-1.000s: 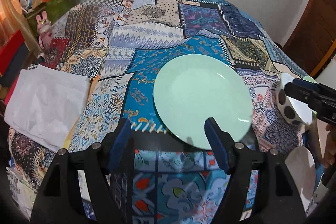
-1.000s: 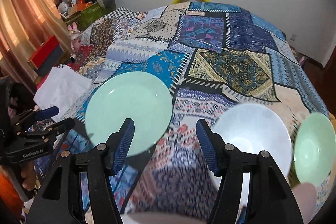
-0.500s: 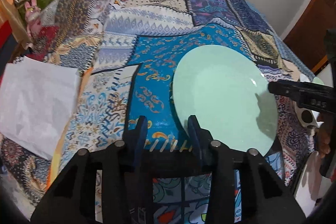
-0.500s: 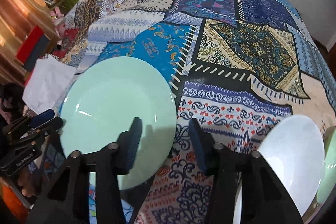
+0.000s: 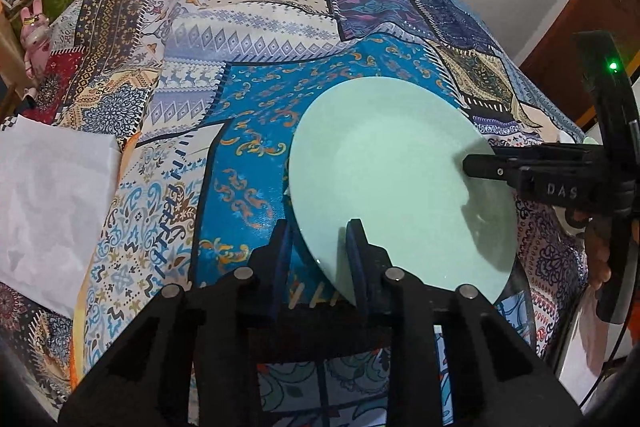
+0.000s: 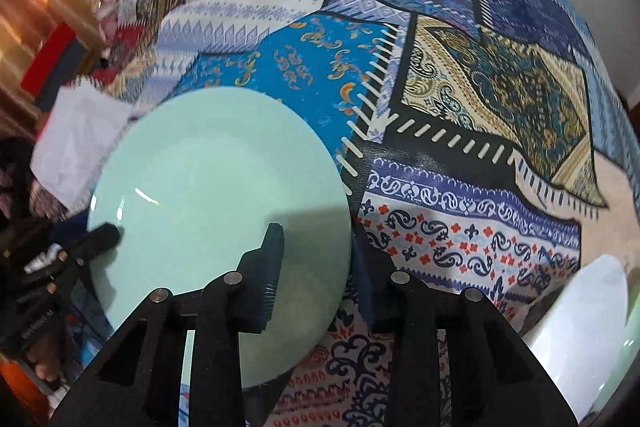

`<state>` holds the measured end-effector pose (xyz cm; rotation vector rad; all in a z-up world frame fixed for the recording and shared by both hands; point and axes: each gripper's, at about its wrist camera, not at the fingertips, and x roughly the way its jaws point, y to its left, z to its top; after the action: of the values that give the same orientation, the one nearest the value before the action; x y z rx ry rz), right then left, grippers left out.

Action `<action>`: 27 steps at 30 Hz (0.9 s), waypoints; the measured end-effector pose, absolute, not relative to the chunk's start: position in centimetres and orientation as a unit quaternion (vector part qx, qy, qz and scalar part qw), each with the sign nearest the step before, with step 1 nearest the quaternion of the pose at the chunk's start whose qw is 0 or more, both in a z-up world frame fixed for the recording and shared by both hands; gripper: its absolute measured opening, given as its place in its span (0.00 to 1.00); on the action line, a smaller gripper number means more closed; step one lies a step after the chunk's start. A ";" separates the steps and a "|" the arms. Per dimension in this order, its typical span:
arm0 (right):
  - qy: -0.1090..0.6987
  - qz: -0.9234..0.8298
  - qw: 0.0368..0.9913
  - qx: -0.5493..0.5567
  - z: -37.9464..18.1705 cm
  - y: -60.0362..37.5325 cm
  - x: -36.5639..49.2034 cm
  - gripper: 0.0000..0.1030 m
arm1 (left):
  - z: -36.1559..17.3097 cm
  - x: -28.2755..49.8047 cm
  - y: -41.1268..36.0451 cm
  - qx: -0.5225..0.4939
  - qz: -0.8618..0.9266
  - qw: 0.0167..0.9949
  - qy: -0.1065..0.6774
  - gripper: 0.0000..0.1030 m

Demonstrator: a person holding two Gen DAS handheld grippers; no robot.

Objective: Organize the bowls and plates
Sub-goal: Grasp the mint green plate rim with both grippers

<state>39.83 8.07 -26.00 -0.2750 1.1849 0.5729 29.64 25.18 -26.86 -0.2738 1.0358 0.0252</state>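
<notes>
A pale green plate (image 5: 400, 179) is held over the patchwork tablecloth (image 5: 280, 99). My left gripper (image 5: 320, 251) is shut on its near-left rim, one finger over and one under the edge. My right gripper (image 6: 316, 267) is shut on the opposite rim of the green plate (image 6: 216, 211); it shows from the side in the left wrist view (image 5: 476, 165). The left gripper shows at the plate's left edge in the right wrist view (image 6: 104, 233). A white bowl (image 6: 580, 331) sits at the lower right, with a green dish edge (image 6: 634, 343) beside it.
A white folded cloth (image 5: 48, 203) lies on the table's left side. Boxes and toys (image 5: 36, 23) stand beyond the left edge. A brown door (image 5: 580, 39) is at the right. The tablecloth (image 6: 480, 87) stretches back to the wall.
Both grippers closed in on the green plate from opposite sides and shut on its rim. The plate now looks tilted and lifted off the cloth.
</notes>
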 end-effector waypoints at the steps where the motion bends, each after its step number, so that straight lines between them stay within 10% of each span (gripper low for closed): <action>1: 0.545 0.267 0.783 -0.135 -26.1 8.2 39.7 0.30 | -26.9 29.7 25.0 -0.128 0.011 0.861 0.493 0.27; 27: 0.538 0.283 0.786 -0.110 -24.1 6.3 36.2 0.17 | -24.7 26.6 24.3 -0.152 0.011 0.865 0.478 0.27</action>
<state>36.25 6.34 -24.09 -0.2382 1.1600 0.6112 26.59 24.31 -24.72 -0.3184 1.0016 0.0234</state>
